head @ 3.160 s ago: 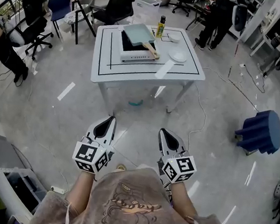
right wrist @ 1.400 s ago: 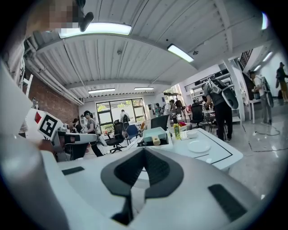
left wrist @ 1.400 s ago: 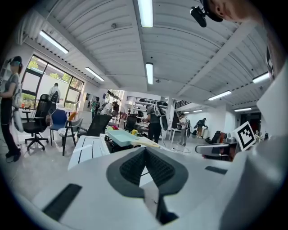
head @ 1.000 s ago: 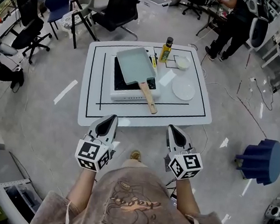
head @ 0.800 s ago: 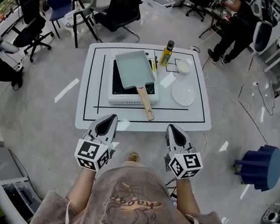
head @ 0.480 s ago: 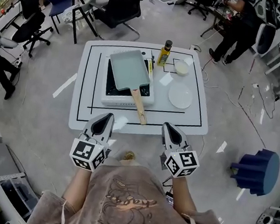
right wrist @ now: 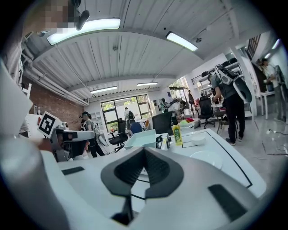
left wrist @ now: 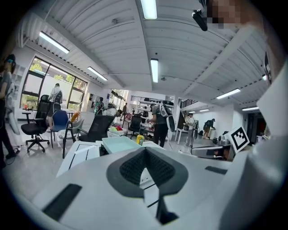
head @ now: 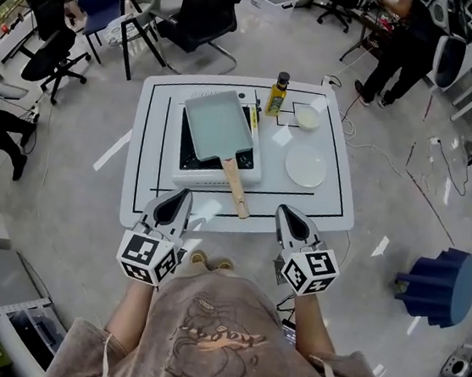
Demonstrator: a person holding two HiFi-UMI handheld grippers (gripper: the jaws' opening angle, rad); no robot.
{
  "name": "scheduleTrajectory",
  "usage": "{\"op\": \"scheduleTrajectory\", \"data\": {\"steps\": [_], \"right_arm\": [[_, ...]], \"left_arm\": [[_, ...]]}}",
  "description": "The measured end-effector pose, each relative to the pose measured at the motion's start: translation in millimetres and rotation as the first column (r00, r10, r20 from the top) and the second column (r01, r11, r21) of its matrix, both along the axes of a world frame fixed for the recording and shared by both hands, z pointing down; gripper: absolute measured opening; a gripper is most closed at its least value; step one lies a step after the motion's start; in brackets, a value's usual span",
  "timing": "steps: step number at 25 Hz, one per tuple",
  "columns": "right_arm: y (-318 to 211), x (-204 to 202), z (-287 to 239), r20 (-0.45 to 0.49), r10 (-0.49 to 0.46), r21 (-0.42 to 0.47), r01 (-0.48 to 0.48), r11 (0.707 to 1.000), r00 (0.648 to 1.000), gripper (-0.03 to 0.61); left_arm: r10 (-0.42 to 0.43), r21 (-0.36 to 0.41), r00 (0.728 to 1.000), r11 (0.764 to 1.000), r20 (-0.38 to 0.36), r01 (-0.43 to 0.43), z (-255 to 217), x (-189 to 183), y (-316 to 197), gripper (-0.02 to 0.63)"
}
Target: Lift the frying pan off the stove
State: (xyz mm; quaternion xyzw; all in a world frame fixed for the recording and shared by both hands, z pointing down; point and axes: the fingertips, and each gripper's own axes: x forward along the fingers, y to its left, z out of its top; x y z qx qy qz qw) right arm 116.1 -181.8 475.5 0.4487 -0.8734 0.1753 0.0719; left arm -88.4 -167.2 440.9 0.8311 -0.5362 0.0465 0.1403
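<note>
Head view: frying pan [head: 218, 126] sits on the stove [head: 220, 175], mid-table, at 12 o'clock from the person. Its wooden handle [head: 237, 189] runs toward 5 o'clock and ends between the two grippers. Bottle [head: 277, 95] at 1 o'clock of the pan, plate [head: 306, 165] at 3 o'clock. Table [head: 323, 209] was well off three seconds ago; now its near edge lies under both gripper tips. Left gripper [head: 186, 193] and right gripper [head: 283, 209] pinched together and empty, as before.

Left gripper view: tongs [left wrist: 145, 150] closed, nothing between. Pan [left wrist: 121, 144] at 11 o'clock beyond them.

Right gripper view: tongs [right wrist: 144, 152] closed and empty. Pan [right wrist: 141, 139] at 12 o'clock, bottle [right wrist: 177, 134] at 1 o'clock.
</note>
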Motion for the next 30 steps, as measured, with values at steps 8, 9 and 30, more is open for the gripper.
{"op": "scheduleTrajectory", "data": {"steps": [8, 9, 30], "right_arm": [[-4, -4, 1, 0.034, 0.024, -0.03, -0.023, 0.999, 0.999, -0.002], [-4, -6, 1, 0.041, 0.027, -0.032, -0.025, 0.999, 0.999, -0.002], [-7, -50, 9, 0.033, -0.055, -0.084, 0.058, 0.995, 0.998, 0.33]], "left_arm": [[0.034, -0.039, 0.999, 0.999, -0.006, -0.034, 8, -10, -14, 0.008], [0.043, -0.044, 0.999, 0.998, -0.009, -0.044, 9, -10, -14, 0.008], [0.155, -0.124, 0.981, 0.978, -0.116, -0.169, 30, -14, -32, 0.158]]}}
